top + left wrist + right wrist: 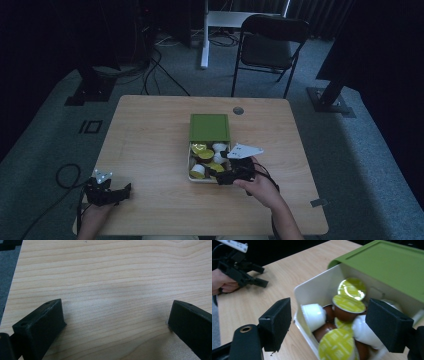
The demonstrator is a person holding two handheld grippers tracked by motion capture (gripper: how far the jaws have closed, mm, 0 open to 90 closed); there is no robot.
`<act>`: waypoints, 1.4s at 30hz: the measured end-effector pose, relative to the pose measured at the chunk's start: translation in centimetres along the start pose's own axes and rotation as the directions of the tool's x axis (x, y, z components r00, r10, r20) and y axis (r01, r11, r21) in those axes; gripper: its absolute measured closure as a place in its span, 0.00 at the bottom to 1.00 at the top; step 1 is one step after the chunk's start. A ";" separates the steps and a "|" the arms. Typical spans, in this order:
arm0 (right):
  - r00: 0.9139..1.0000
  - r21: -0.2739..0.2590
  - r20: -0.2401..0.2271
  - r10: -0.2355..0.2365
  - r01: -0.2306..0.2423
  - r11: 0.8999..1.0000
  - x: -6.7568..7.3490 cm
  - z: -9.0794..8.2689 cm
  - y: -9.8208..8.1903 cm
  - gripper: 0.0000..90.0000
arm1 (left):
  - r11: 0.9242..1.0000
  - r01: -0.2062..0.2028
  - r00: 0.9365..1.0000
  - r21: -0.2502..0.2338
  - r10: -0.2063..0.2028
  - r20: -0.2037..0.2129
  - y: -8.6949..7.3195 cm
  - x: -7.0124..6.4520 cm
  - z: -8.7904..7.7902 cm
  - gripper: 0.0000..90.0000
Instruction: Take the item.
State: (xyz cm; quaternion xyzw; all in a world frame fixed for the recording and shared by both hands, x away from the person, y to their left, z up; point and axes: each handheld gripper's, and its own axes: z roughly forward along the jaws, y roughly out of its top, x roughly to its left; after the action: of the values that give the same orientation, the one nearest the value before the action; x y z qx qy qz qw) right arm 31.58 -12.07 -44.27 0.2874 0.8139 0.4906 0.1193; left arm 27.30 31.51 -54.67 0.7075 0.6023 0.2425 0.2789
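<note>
A white box (189, 165) of coffee capsules sits mid-table, with its green lid (210, 127) lying just behind it. In the right gripper view the box wall (312, 287) holds several capsules: yellow-foil brown ones (349, 303) and white ones (313, 315), with the green lid (387, 265) beyond. My right gripper (231, 175) stands open at the box's front right; its jaws (329, 325) straddle the near corner, holding nothing. My left gripper (120, 192) hovers open over bare wood (117, 322) at the front left, and is also seen far off (242, 272) in a hand.
The wooden table (150, 130) has a round grommet (238, 110) near its far edge. A black folding chair (270, 45) and a white desk leg (204, 45) stand beyond it. Cables (155, 75) and stand bases lie on the grey floor.
</note>
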 end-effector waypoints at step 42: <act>0.994 0.190 0.015 -0.110 0.105 0.976 2.0 7.4 -1.8 0.52 | 1.000 -0.001 1.000 0.001 0.001 0.000 0.0 0.0 0.0 0.01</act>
State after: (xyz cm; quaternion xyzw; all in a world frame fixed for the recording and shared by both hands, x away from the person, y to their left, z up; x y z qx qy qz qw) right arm 32.87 -6.14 -49.33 0.2594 0.8696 0.4002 0.1282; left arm 27.29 31.52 -54.66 0.7080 0.6020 0.2424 0.2785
